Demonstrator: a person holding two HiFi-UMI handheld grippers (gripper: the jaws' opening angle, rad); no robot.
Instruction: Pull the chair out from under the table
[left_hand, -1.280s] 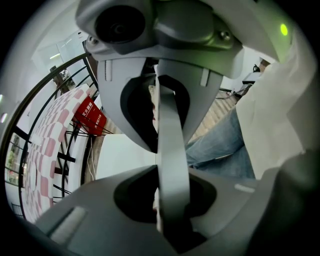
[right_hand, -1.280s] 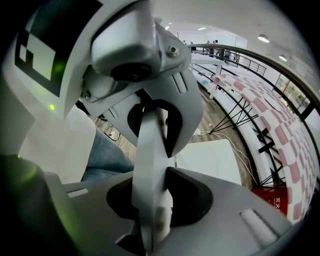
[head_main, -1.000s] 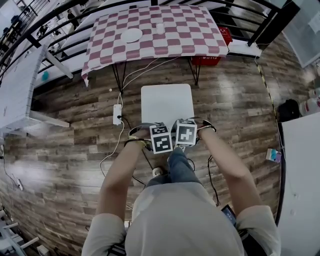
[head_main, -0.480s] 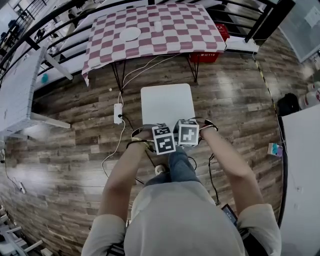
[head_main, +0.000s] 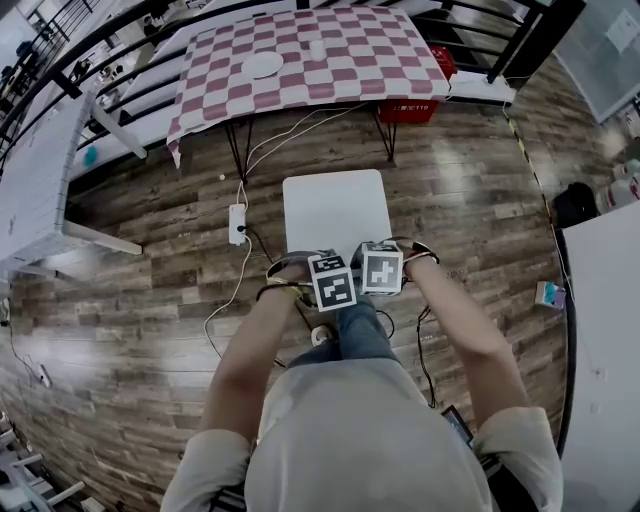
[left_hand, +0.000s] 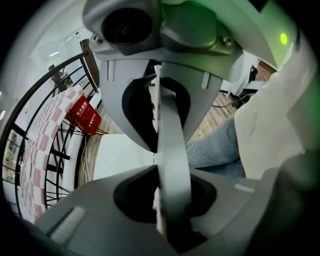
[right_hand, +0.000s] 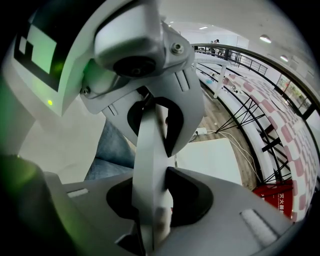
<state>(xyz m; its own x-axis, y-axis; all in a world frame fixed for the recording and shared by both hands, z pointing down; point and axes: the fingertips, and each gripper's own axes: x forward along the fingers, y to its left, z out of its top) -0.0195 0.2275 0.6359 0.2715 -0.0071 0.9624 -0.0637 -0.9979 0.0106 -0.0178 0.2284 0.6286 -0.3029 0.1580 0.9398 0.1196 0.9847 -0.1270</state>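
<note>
A white chair stands on the wood floor in front of the checkered table, its square seat fully out from under the tabletop. In the head view both grippers sit side by side on the top of the chair's backrest, the left gripper beside the right gripper, with their marker cubes hiding the fingertips. In the left gripper view the left gripper is shut on the pale backrest edge. The right gripper clamps the same backrest.
A white power strip and loose cables lie on the floor left of the chair. A red box sits under the table; a plate and cup sit on it. White tables flank left and right. My jeans leg is just behind the chair.
Both grippers and the chair have slid a little toward me, away from the checkered table. The grip on the backrest is unchanged.
</note>
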